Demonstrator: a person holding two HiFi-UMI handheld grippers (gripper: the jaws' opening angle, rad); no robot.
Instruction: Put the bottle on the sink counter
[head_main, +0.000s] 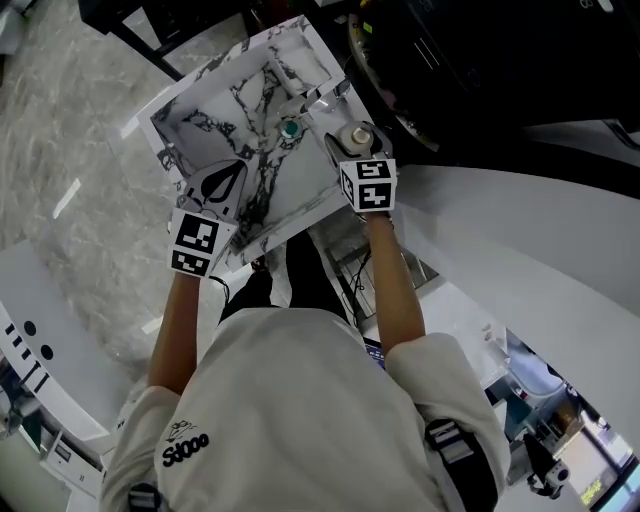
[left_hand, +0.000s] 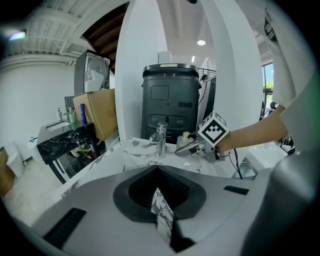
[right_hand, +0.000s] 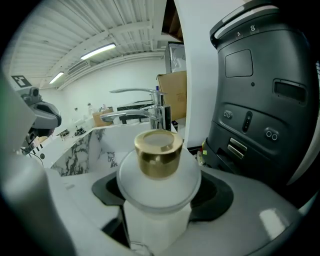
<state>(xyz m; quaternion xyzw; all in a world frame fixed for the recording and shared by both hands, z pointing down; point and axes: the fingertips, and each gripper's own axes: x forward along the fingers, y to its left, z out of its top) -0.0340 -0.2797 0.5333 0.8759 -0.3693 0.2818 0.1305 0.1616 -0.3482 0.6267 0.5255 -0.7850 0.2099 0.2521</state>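
At the edge of the counter (head_main: 200, 125), the right gripper (head_main: 345, 145) clamps the bottle (head_main: 358, 133) — only set-down and release seem left — while the left gripper (head_main: 228, 180), jaws together, holds nothing.

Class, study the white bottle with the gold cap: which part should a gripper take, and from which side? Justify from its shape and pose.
Take the bottle by its body under the broad shoulder, coming in from the side. It is upright, so the shoulder sits above the jaws as a stop. The gold cap is small and smooth, a likely poorer hold. The right gripper grips it this way.
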